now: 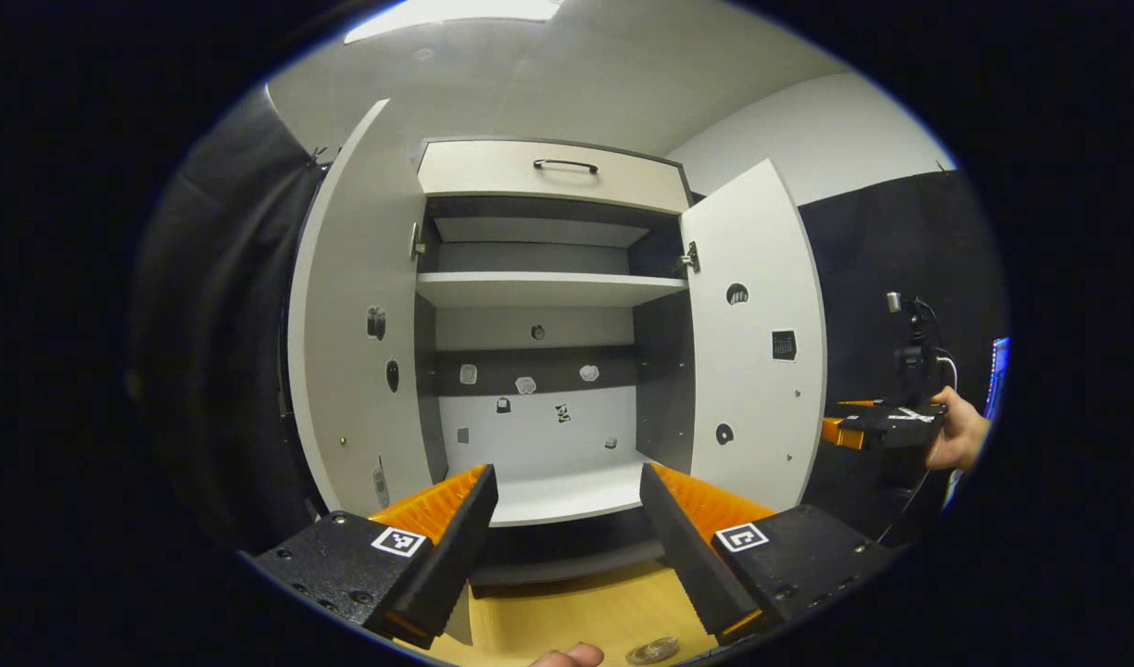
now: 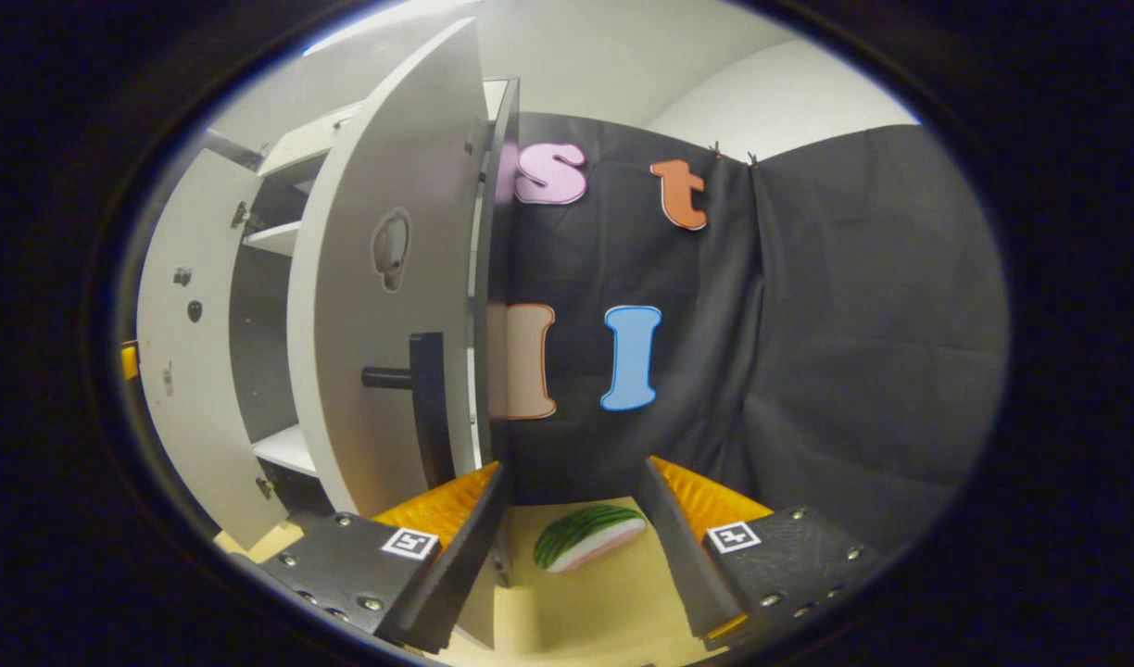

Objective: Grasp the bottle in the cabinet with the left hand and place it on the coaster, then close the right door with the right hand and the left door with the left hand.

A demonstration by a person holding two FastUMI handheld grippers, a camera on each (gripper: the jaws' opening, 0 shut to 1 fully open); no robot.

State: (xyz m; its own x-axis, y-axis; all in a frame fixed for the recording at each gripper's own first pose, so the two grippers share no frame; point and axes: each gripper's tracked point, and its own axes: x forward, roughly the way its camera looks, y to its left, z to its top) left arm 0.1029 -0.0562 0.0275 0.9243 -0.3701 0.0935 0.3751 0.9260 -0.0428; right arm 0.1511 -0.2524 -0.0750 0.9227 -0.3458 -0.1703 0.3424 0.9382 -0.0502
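The cabinet (image 1: pixel 548 371) is standing wide open in the left gripper view, its left door (image 1: pixel 359 315) and right door (image 1: pixel 752 333) both swung outward. Its shelves are showing pale boards and a dark back panel dotted with small stickers. I cannot make out the bottle on them. At the very bottom edge of that view a small round glassy thing (image 1: pixel 652 651) is lying on the wooden bench (image 1: pixel 567 616), with a fingertip (image 1: pixel 567 657) just beside it; whether it is the coaster I cannot tell.

The left hand-held gripper (image 1: pixel 567 519) is hovering in front of the lowest shelf with its fingers spread apart and gripping nothing. Far off to the right, a hand (image 1: pixel 958 431) is holding the other gripper level beside the right door.

In the right gripper view, the right hand-held gripper (image 2: pixel 572 519) is likewise standing released, fingers apart, close to the outer face of the right door (image 2: pixel 391 306), near its dark bar handle (image 2: pixel 423 408). Between its fingers, farther off on the bench, a green-and-white striped object (image 2: pixel 585 537) is lying. Above the shelves a drawer front (image 1: pixel 553 174) with a dark handle is sitting closed.
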